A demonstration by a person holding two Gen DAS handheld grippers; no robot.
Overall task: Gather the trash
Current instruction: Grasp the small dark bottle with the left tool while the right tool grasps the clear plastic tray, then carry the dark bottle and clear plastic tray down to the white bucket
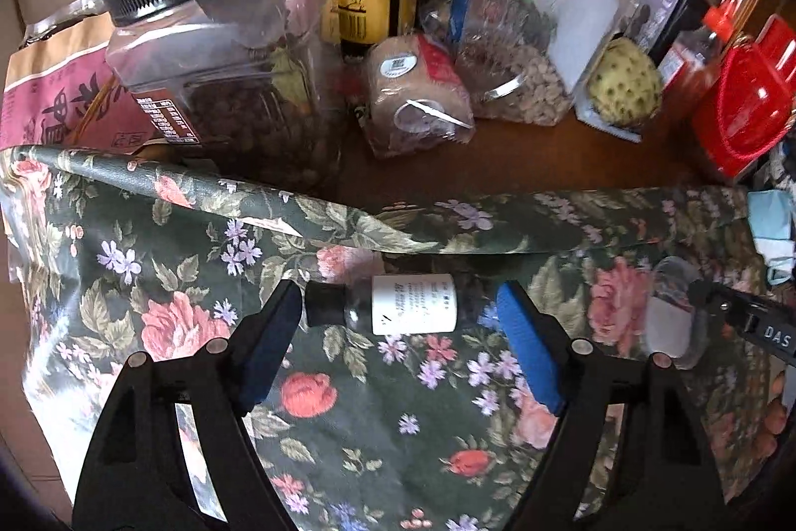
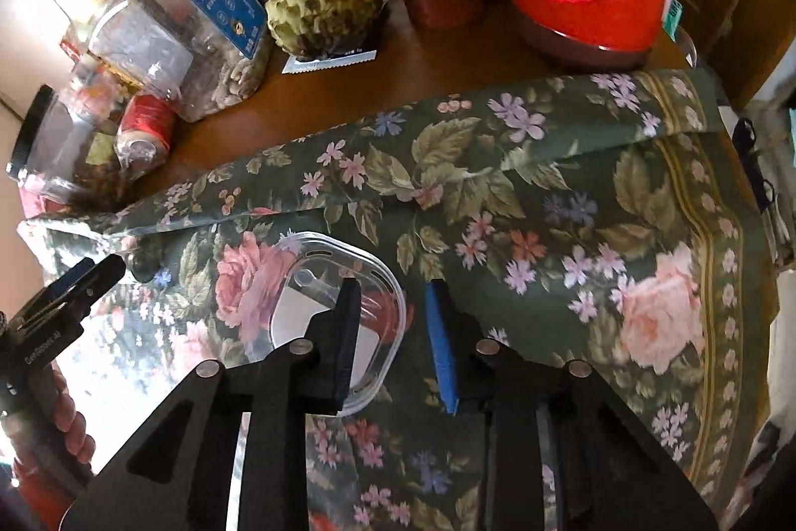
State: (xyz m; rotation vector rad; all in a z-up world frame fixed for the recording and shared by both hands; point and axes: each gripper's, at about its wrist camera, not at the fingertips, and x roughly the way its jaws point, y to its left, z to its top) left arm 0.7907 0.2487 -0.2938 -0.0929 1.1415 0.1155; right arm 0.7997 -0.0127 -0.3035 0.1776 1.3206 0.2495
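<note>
From the left wrist, the left claw (image 1: 398,322) stands wide open and grips nothing; a small bottle (image 1: 398,304), black cap and white label, lies on its side on the floral cloth (image 1: 199,242), crosswise between the two pads. The cap end is just beside the left-hand pad (image 1: 271,342), while the base end has a clear gap to the right-hand one. To take it well I would centre the claw along the bottle, sink until the pads flank the white label, not the narrower cap, then close squarely so it cannot roll or squirt out. Jars and packets stand beyond the tips, well clear. From the right wrist, the right claw (image 2: 393,332) is narrowed to a small gap, its pads straddling the near right edge of a clear plastic tub (image 2: 338,307): the left-hand pad lies over the tub's inside, the right-hand one just outside the rim. Whether the pads already pinch the wall I cannot tell. Thin plastic like this probably flexes, so a firm bite low on the wall and a level lift seem wise.
</note>
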